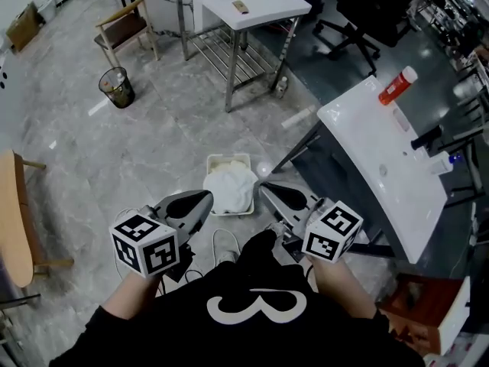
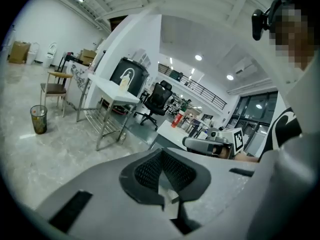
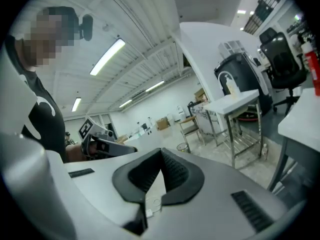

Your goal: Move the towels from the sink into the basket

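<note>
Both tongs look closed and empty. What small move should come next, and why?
Probably swing toward the sink to check for leftovers: the left tongs and right tongs are shut on nothing, a towel already lies in the basket, and the sink looks bare.

Both grippers are held side by side on the near side of the basket (image 1: pixel 228 157). Left gripper (image 1: pixel 203 199): jaws pressed together, empty, tip at the basket's left edge. Right gripper (image 1: pixel 267 191): jaws together too, nothing between them, tip by its right edge. Tips angle inward.
</note>
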### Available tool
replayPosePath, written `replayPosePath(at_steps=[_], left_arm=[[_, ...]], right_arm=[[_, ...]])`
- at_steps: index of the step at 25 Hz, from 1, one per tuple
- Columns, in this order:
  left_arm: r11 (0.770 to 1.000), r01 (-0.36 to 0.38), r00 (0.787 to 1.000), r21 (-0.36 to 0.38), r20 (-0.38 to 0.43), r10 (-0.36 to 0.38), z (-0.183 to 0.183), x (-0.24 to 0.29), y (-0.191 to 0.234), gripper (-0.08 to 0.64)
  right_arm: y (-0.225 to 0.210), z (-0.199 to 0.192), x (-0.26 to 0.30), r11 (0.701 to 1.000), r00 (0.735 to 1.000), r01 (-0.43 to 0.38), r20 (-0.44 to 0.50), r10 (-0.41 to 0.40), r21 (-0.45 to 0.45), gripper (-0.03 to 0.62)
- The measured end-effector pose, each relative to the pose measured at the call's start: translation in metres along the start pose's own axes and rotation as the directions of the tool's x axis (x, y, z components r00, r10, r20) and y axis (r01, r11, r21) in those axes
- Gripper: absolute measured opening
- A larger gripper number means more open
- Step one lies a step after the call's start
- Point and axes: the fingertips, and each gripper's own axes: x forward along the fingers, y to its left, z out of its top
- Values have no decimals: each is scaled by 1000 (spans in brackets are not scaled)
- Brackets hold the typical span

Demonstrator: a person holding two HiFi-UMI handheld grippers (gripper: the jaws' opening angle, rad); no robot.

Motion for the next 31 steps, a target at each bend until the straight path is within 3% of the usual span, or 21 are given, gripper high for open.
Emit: replayPosePath(at_steps=[3, 8, 12, 24, 31], left_arm=[[998, 37, 998, 57, 53, -40, 20, -6, -22, 6], [989, 71, 993, 129, 81, -82, 34, -6, -41, 6], [989, 101, 991, 105, 72, -109, 30, 1, -43, 6], [990, 99, 995, 101, 20, -102, 15, 28, -29, 6], [986, 92, 996, 139, 5, -93, 17, 51, -33, 6]], right_arm=[[8, 18, -14, 999, 998, 31, 64, -29, -25, 3], [21, 21, -24, 998, 998, 32, 63, -28, -62, 3], [23, 21, -26, 997, 998, 35, 60, -31, -72, 3], [3, 6, -22, 997, 998, 54, 41, -52, -55, 3], [-16, 8, -29, 997, 998, 54, 40, -52, -54, 3]])
